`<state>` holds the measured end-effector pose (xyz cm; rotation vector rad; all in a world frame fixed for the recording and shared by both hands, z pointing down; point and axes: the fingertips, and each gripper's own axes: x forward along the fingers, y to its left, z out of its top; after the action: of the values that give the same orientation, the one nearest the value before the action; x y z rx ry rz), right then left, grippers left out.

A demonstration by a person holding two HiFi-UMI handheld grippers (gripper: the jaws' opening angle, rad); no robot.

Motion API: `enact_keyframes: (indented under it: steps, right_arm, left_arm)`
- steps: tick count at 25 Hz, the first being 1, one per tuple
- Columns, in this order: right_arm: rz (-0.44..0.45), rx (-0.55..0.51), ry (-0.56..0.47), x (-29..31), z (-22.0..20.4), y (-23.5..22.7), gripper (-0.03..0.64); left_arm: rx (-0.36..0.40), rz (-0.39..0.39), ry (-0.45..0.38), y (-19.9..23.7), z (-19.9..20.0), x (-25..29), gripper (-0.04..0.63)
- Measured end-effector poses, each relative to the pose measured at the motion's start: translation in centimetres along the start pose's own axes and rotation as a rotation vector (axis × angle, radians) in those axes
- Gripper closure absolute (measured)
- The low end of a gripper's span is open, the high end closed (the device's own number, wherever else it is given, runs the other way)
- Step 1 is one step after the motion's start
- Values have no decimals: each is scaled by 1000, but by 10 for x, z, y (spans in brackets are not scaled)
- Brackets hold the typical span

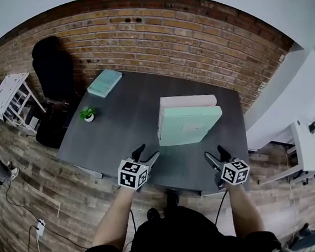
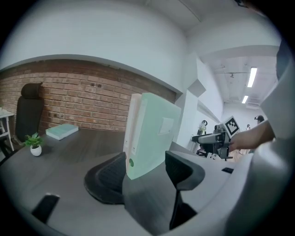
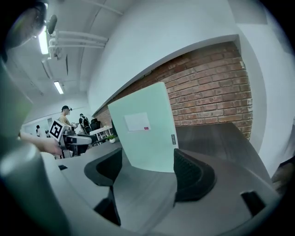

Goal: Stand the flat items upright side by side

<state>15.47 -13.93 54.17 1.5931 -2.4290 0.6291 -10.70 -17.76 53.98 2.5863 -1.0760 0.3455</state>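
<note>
Work on the first pair looks done: a green folder (image 1: 190, 124) and a pale folder (image 1: 188, 101) stand upright, face to face and touching, toward the right of the grey table (image 1: 130, 125). The left gripper (image 1: 147, 153) and the right gripper (image 1: 215, 153) hang over the table's near edge, apart from the pair. Each gripper view shows its jaws moderately apart with nothing between the pads (the green folder shows beyond them, not in them).

A third item, a teal folder (image 1: 104, 82), lies flat at the far left corner, well apart from the standing pair, with a small potted plant (image 1: 87, 114) between it and the left gripper. So the step in hand, as I judge it, is the switch from the finished pair to this last one.

The next move calls for a reach across the table past the plant. It also calls for a grip on the flat folder's edge, then carrying it over and setting it on end against the pair without knocking them down.
</note>
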Motion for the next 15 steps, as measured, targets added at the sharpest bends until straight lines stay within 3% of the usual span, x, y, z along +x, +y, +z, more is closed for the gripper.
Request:
enact_keyframes:
  steps: [9, 15]
  right_arm:
    - [15, -23, -162, -25, 57, 33, 430]
    - [28, -78, -207, -32, 99, 43, 534]
  left_arm:
    - [96, 28, -77, -26, 46, -23, 398]
    - [97, 97, -156, -41, 89, -33, 499]
